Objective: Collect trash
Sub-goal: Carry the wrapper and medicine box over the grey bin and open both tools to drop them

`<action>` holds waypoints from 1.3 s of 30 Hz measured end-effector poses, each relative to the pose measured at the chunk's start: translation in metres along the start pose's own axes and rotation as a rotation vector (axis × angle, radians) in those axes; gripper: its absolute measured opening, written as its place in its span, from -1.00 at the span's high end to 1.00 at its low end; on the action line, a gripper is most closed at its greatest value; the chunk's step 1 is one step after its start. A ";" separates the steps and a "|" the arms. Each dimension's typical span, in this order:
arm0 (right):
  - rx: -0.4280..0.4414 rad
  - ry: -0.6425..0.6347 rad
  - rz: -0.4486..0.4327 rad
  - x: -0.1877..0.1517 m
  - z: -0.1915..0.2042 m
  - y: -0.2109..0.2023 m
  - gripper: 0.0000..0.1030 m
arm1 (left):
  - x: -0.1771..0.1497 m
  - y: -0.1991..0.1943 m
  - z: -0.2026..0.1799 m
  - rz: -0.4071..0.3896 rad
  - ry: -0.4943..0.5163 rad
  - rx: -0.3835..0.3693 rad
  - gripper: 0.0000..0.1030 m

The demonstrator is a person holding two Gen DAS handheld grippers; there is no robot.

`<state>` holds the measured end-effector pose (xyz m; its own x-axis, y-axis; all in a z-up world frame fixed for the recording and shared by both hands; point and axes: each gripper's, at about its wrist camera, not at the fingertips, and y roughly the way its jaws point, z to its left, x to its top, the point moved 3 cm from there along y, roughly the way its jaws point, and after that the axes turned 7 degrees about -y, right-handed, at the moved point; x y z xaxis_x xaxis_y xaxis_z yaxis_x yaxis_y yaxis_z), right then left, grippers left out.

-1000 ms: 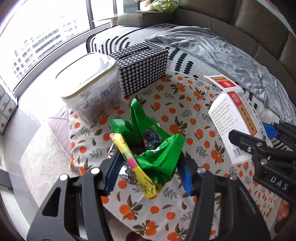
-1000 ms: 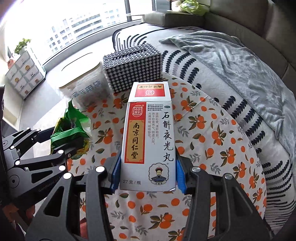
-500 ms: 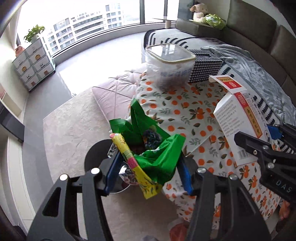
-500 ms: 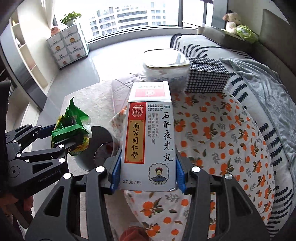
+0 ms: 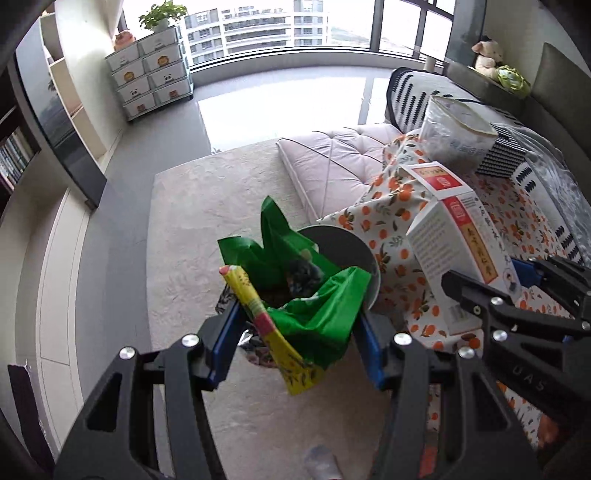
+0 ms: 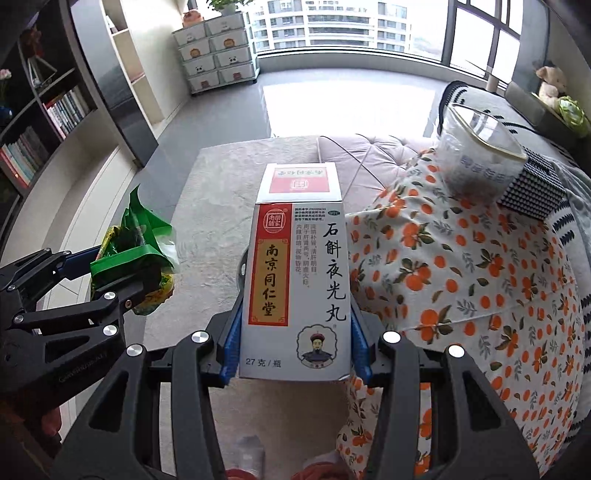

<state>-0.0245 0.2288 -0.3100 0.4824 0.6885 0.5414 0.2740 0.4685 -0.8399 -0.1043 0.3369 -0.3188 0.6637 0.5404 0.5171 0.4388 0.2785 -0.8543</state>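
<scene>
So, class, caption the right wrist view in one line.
Right gripper clamps a white medicine box above the rug.

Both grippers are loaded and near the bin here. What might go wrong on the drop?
1. The left gripper holds a loose bundle of green and yellow wrappers over the near edge of the bin; pieces could land on the carpet.
2. The white medicine box in the right gripper has its top flap open and might catch the bin's rim.

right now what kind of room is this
Most likely a living room in a high-rise flat: a grey sofa along the wall, a bookshelf with books, and big windows facing apartment towers.
</scene>
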 end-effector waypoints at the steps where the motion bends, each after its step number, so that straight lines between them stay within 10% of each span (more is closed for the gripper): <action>1: 0.008 -0.016 0.000 0.003 0.007 0.005 0.10 | -0.002 0.002 0.007 0.001 -0.015 0.006 -0.10; 15: 0.062 -0.154 0.073 0.021 0.029 0.126 0.08 | -0.012 0.079 0.042 0.023 -0.119 0.059 -0.10; 19: 0.062 -0.160 0.094 0.024 0.013 0.154 -0.39 | -0.010 0.109 0.036 0.036 -0.124 0.056 -0.10; 39: 0.020 -0.140 0.091 0.033 -0.048 0.168 -0.40 | 0.019 0.162 -0.007 0.064 -0.080 0.022 -0.10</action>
<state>0.0774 0.3037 -0.4349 0.3833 0.7987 0.4639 0.2167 0.4105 -0.8858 -0.0166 0.3867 -0.4467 0.6388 0.6192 0.4566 0.3835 0.2582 -0.8867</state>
